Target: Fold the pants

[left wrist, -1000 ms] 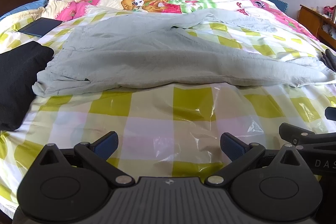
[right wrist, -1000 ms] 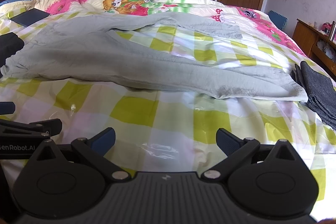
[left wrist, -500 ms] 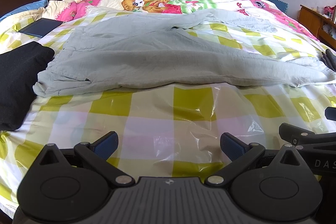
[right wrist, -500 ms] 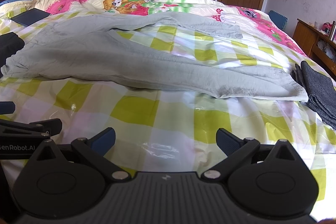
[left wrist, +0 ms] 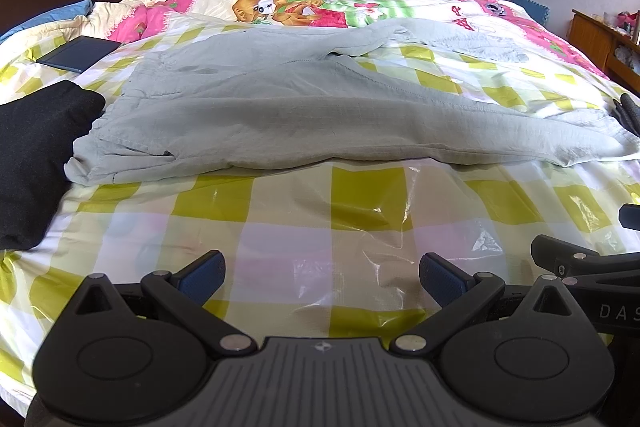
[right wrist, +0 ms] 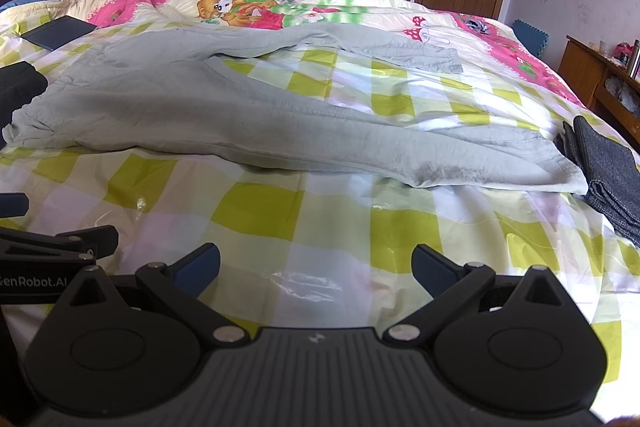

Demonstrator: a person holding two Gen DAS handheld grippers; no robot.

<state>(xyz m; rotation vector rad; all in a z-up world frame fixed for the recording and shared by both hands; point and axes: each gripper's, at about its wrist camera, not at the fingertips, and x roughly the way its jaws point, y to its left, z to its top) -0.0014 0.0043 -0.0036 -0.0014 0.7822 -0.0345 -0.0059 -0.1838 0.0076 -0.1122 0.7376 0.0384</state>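
I hold both grippers, left (left wrist: 322, 277) and right (right wrist: 316, 267), agape and empty at the bed's (left wrist: 320, 227) near edge; pants (left wrist: 280, 115) lie mid-bed, legs splayed. Pinching the slick cover underneath risks dragging it along.

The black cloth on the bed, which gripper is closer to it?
Left. The left gripper sits just right of the black cloth; the right gripper is farther right, the cloth at its view's far-left edge.
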